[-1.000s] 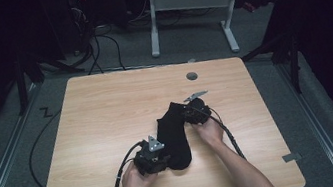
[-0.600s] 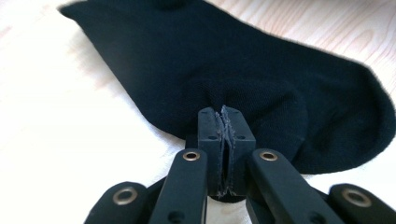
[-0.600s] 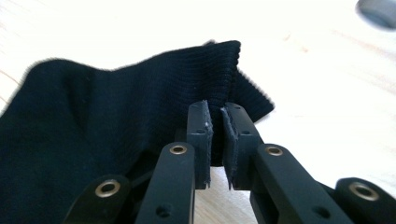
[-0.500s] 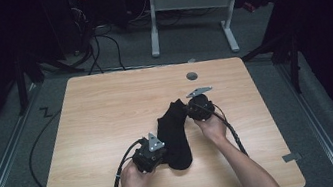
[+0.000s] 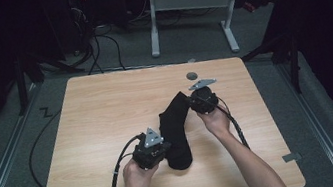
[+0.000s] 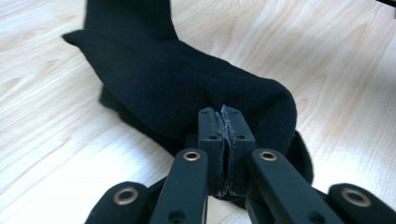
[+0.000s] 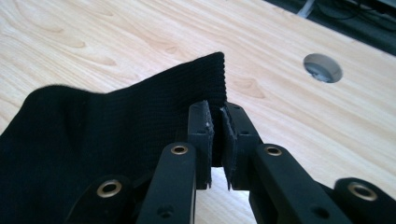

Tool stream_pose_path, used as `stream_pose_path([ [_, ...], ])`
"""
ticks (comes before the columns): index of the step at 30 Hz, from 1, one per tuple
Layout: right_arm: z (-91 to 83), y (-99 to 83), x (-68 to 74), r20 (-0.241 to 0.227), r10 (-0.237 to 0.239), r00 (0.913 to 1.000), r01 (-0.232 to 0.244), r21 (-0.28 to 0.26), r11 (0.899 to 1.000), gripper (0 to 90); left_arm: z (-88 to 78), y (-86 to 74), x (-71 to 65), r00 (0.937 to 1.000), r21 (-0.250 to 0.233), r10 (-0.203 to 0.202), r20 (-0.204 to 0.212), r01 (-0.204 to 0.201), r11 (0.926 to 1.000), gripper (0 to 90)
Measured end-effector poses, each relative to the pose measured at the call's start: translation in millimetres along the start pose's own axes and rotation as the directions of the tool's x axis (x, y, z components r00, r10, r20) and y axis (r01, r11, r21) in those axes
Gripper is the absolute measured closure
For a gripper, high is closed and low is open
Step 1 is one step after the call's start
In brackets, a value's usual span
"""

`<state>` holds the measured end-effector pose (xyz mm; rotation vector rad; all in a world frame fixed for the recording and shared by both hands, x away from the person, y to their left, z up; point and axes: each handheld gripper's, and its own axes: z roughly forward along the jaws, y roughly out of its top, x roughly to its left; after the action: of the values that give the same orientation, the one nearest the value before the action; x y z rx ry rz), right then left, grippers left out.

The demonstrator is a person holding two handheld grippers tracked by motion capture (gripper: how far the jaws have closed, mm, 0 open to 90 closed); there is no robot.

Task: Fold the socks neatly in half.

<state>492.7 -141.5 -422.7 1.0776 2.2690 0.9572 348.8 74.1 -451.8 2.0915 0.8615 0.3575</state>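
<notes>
The sock [image 5: 175, 130], lying right of the worktop's [image 5: 97, 114] middle, is pinched at its near end by the left gripper [image 6: 223, 122] and at its cuff by the right gripper [image 7: 217, 122], so an even lift, kept taut, is called for next.

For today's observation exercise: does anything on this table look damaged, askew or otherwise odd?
Nothing much. A black sock lies on the table, pinched at each end by a hand-held gripper: left, right. The left one's pad edges look frayed.
</notes>
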Motion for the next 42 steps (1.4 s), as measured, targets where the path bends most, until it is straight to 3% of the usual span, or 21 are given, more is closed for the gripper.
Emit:
stream_pose_path([
  [6,3.5,0.7,-4.9,0.025,-0.016,0.9995,0.016,0.014,1.000,81.8,13.6,-0.1,-10.0,0.9994,0.033,0.029,0.019,-0.029,0.9990,87.7],
  [12,13.9,-3.8,-6.9,0.024,-0.017,0.9996,0.016,0.040,0.999,81.9,14.1,-5.9,-11.7,0.9994,0.051,0.034,0.000,-0.034,0.9981,87.7],
  [19,15.9,-1.6,-3.5,0.009,-0.018,0.9998,0.018,0.009,1.000,82.7,10.8,-8.2,-17.4,0.9979,0.060,0.062,-0.022,-0.060,0.9964,87.7],
  [21,18.6,-2.0,-2.7,0.001,-0.016,0.9999,0.016,0.011,1.000,82.7,14.1,-9.2,-18.8,0.9954,0.076,0.084,-0.045,-0.081,0.9939,87.6],
  [34,57.2,-15.3,-5.5,-0.019,0.015,0.9997,-0.013,0.108,0.994,81.3,25.3,-17.2,-13.8,0.9991,0.122,0.041,-0.006,-0.040,0.9917,86.3],
  [38,66.0,-19.7,-8.0,-0.030,0.051,0.9983,-0.045,0.153,0.987,73.2,23.6,-16.3,-12.3,0.9996,0.095,0.027,0.000,-0.027,0.9951,75.5],
  [42,61.4,-19.8,-8.6,-0.024,0.061,0.9978,-0.057,0.157,0.986,66.5,22.2,-13.0,-8.2,0.9993,0.070,0.005,-0.036,-0.002,0.9975,62.2],
])
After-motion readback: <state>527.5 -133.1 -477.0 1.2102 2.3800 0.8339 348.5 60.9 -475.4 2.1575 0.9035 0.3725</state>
